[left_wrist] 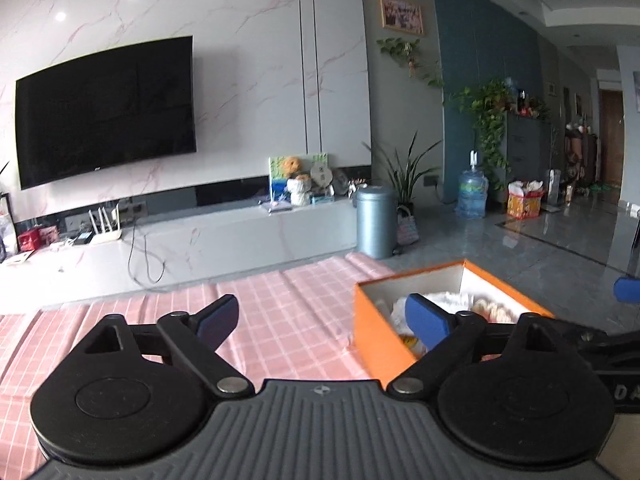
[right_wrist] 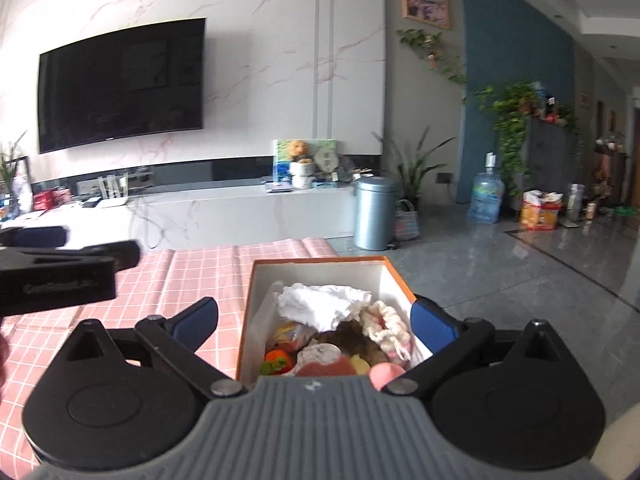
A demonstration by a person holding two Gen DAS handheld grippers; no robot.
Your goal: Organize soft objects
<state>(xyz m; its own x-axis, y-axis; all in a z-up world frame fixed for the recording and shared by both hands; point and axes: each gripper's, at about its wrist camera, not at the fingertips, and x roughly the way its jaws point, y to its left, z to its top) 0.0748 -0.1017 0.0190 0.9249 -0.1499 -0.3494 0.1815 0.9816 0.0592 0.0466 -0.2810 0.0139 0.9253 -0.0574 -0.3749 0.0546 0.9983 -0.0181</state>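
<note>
An orange box (right_wrist: 245,320) with a white inside stands on the pink checked tablecloth (right_wrist: 180,280). It holds a white cloth (right_wrist: 320,304), a cream and pink knitted piece (right_wrist: 386,326), a brown plush (right_wrist: 354,344) and several small toys. My right gripper (right_wrist: 316,322) is open wide, its blue pads spread to either side of the box and holding nothing. My left gripper (left_wrist: 322,320) is also open and empty, over the cloth just left of the orange box (left_wrist: 380,340). Each gripper shows at the edge of the other's view.
The table ends just beyond the box, with grey floor past it. A grey-blue bin (left_wrist: 376,220), a low white TV bench (left_wrist: 200,244) with a wall TV above, a water bottle (left_wrist: 472,196) and potted plants stand farther off.
</note>
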